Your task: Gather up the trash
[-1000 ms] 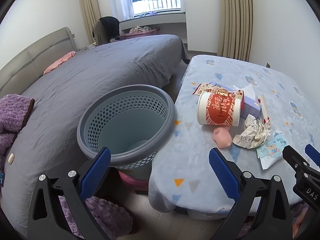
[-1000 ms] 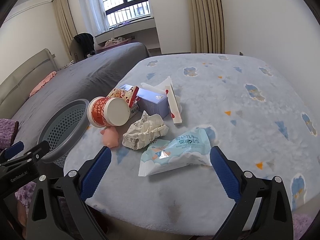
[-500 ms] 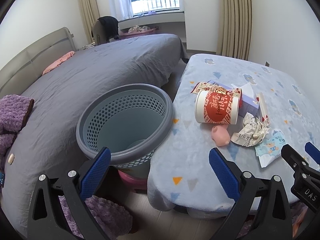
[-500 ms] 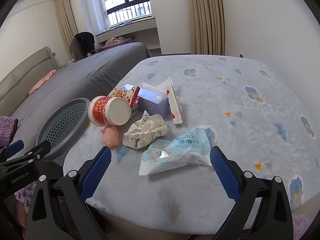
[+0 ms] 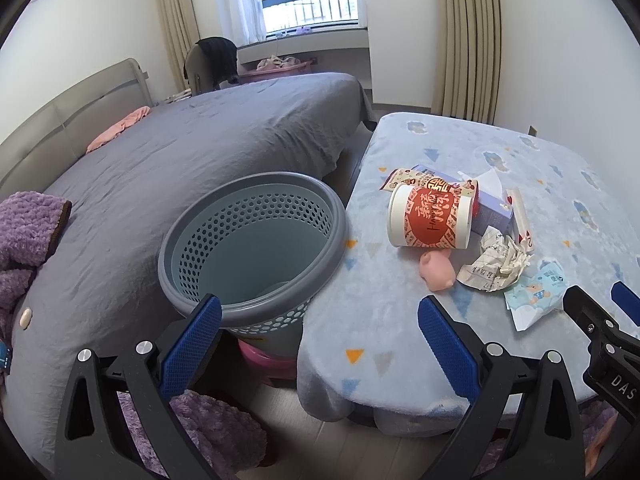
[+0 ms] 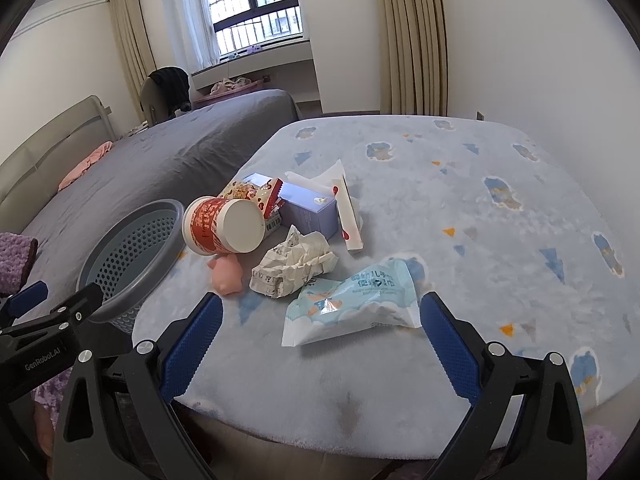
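your right claw point(image 6: 320, 332) gaped wide and empty, the light, crinkly wipes packet point(image 6: 350, 302) lying just ahead between its fingers; you could've pinched its soft middle. left claw point(image 5: 320, 334) likewise wide, empty.

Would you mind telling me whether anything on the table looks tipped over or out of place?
Yes: the red cup lies on its side, leaning against the snack packet. A pink pig toy sits among the trash beside it.

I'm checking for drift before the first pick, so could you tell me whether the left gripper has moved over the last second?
Yes. The left gripper has drifted slightly leftward: the basket and cup sit further right in its view.
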